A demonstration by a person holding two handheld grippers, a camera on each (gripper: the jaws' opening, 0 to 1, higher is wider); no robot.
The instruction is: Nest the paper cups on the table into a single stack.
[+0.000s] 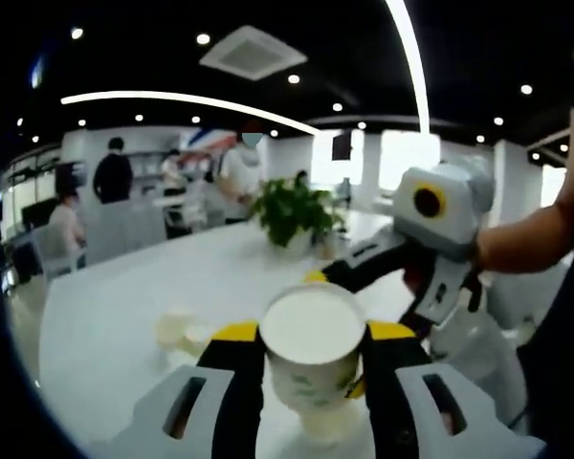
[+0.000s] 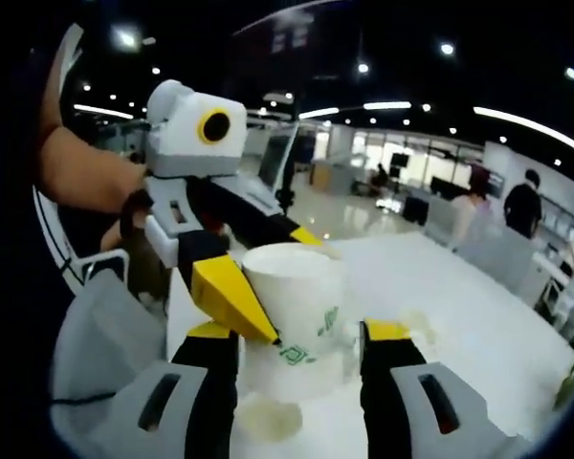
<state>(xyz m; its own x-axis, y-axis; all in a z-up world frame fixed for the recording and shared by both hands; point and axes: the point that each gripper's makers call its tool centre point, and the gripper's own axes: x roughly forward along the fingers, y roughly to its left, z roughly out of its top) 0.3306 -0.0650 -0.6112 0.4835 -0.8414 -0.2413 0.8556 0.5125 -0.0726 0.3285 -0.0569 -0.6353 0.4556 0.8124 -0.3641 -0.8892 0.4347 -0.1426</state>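
Note:
My left gripper [image 1: 313,330] is shut on a white paper cup [image 1: 311,368] with a green print, held upright with its mouth toward the camera. Other cups [image 1: 179,330] lie blurred on the white table [image 1: 115,296], left of it. In the right gripper view the same cup [image 2: 301,306] stands between the jaws of my right gripper [image 2: 298,330], which are spread to either side of it. The left gripper [image 2: 285,287] reaches in from the left and clamps the cup. Something pale and round [image 2: 268,421] lies below the cup. The right gripper [image 1: 330,275] comes in behind the cup's rim.
A potted plant [image 1: 292,212] stands at the table's far end. People and chairs [image 1: 124,229] are beyond it. A person's arm [image 1: 526,234] holds the right gripper. More blurred cups [image 2: 416,327] rest on the table [image 2: 488,335]. A white chair [image 2: 100,325] sits at the left.

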